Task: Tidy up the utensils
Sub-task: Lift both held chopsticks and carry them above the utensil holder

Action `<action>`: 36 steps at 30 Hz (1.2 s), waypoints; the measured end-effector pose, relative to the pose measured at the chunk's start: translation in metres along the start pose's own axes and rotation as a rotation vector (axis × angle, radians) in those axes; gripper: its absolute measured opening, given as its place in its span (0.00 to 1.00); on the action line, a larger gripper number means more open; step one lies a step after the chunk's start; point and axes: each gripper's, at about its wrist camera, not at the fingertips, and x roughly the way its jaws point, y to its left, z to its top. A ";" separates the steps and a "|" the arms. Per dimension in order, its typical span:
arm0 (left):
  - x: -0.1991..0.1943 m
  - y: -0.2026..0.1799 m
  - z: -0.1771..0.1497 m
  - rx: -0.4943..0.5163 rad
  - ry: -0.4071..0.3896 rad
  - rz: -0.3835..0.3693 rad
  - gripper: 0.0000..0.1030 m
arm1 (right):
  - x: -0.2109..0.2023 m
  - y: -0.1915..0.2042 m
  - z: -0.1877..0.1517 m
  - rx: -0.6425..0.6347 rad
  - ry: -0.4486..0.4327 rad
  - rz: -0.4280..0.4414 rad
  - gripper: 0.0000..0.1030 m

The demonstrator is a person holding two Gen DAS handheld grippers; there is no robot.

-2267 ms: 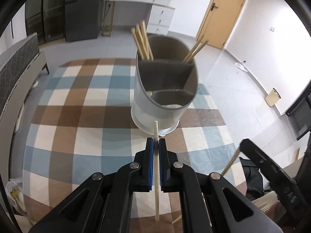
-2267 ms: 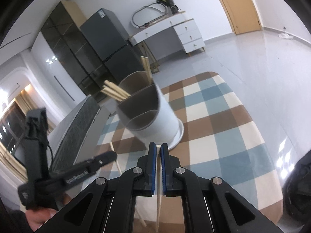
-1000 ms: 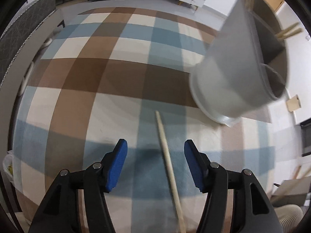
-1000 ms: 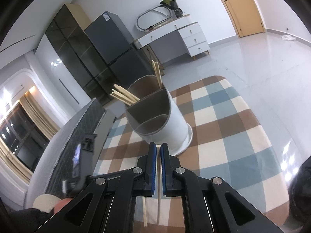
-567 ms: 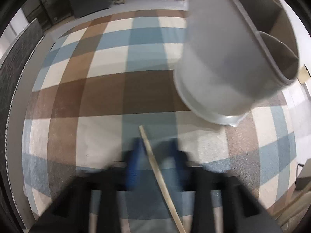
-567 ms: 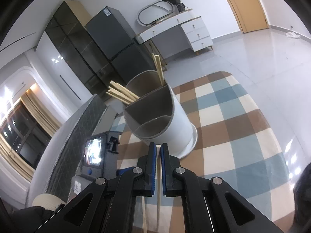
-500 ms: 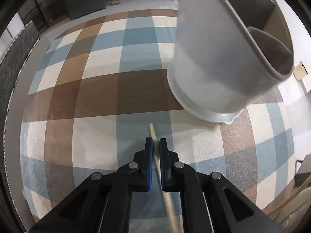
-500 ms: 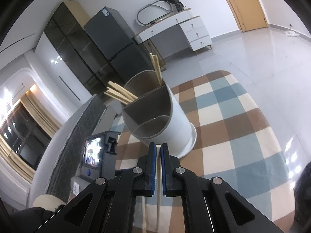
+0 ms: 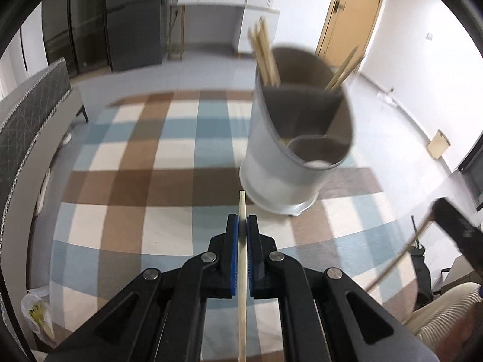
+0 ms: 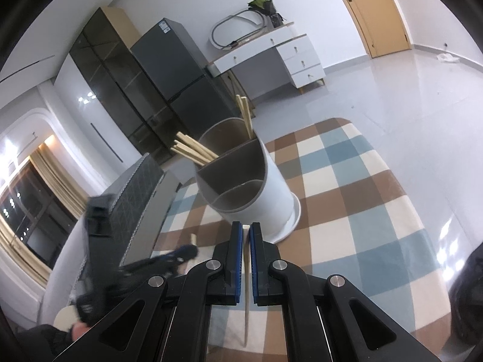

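Left chopstick (image 9: 242, 259) runs vertically through lower centre of the left wrist view, pinched between the blue pads of the left gripper (image 9: 242, 226), tip poking out above the pads. Right chopstick (image 10: 246, 271) sits the same way in lower centre of the right wrist view, right gripper (image 10: 246, 232) clamped on it. Grey divided utensil holder (image 9: 297, 138) stands upright on the checked rug (image 9: 126, 163), upper right of centre, motion-blurred; more chopsticks (image 10: 193, 149) lean out of its far compartment. Right gripper also shows blurred at the left view's right edge.
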 end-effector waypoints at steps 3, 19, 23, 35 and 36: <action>-0.013 -0.001 0.001 0.021 -0.032 -0.031 0.01 | -0.004 0.008 -0.003 -0.033 -0.009 -0.005 0.04; -0.048 -0.008 -0.006 0.093 -0.091 -0.060 0.00 | -0.015 0.024 -0.013 -0.134 -0.039 -0.020 0.04; -0.050 -0.010 -0.006 0.100 -0.085 -0.059 0.00 | -0.017 0.029 -0.014 -0.150 -0.048 -0.018 0.04; -0.070 -0.023 0.007 0.127 -0.086 -0.070 0.00 | -0.026 0.034 0.002 -0.165 -0.108 0.000 0.04; -0.073 -0.024 0.009 0.128 -0.088 -0.073 0.00 | -0.028 0.035 0.003 -0.168 -0.113 0.002 0.04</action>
